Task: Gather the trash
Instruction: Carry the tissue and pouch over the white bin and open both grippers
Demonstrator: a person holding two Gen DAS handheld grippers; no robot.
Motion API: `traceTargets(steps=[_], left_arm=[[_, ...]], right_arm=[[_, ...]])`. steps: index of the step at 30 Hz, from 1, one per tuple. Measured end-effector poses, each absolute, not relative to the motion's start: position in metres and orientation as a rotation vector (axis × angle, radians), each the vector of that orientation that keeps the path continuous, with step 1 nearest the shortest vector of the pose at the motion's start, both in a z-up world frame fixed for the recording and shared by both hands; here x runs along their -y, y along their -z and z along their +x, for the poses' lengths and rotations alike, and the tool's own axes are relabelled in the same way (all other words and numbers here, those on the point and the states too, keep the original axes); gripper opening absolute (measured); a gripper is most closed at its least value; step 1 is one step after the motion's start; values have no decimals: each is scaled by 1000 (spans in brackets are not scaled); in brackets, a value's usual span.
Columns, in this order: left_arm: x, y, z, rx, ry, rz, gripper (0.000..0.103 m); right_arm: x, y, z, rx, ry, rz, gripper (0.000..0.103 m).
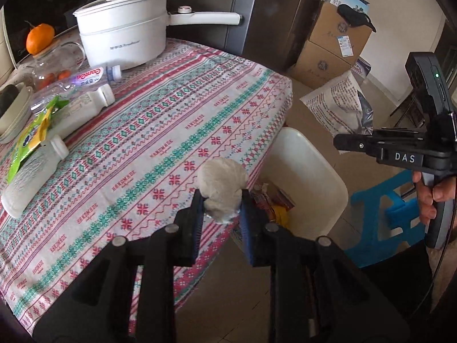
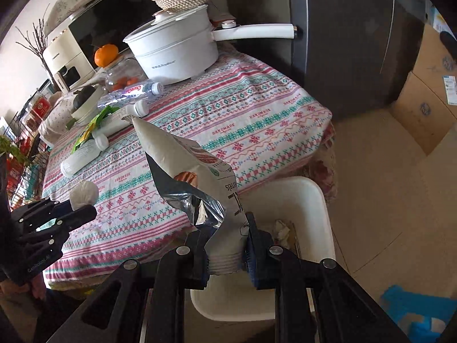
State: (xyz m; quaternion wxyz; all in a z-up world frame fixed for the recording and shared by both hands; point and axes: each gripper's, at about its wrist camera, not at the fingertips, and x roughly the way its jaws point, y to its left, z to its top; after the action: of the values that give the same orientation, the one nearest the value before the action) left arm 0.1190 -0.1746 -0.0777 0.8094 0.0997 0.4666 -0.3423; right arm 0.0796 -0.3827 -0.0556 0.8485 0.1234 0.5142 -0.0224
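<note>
My left gripper [image 1: 222,200] is shut on a crumpled white paper ball [image 1: 221,187] and holds it over the table's near edge, beside the white trash bin [image 1: 328,177]; the ball also shows in the right wrist view [image 2: 83,194]. My right gripper [image 2: 227,235] is shut on a white-and-silver snack bag [image 2: 197,177] and holds it upright just above the bin [image 2: 317,200]. The bag shows in the left wrist view [image 1: 337,105] with the right gripper [image 1: 340,143] below it. Some trash lies in the bin. On the table lie white bottles [image 1: 34,177], a clear water bottle [image 1: 82,81] and a green wrapper [image 1: 31,137].
A patterned tablecloth [image 1: 160,120] covers the table. A white pot [image 1: 125,34], a glass jar [image 1: 54,65] with an orange [image 1: 40,37] on it and a bowl [image 1: 11,111] stand at the back. Cardboard boxes [image 1: 337,37] and a blue stool [image 1: 382,217] stand on the floor.
</note>
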Motion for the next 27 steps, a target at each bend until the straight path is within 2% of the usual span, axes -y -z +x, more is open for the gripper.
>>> traceTargets(steps=[10,15,16,19,22,27], left_arm=[[256,128,89,-1004,847,355,26],[269,143,84,-1010,843,401,31],[269,143,83,-1003,842,404,34],[271,143,83,-976,824,415,71],[267,139,85,-959,806,407,81],[258,134,88,-959,771,401,85]], right_arm=[[429,97,43,-1196,137,294,21],[440,104,34,-1219,148,307,21],[442,105,33,-1220,148,310,21],[445,105,31,-1222,147,312,21],[444,105,32,-1227,143,311,21],[441,108,35,-1247,138,306,21]])
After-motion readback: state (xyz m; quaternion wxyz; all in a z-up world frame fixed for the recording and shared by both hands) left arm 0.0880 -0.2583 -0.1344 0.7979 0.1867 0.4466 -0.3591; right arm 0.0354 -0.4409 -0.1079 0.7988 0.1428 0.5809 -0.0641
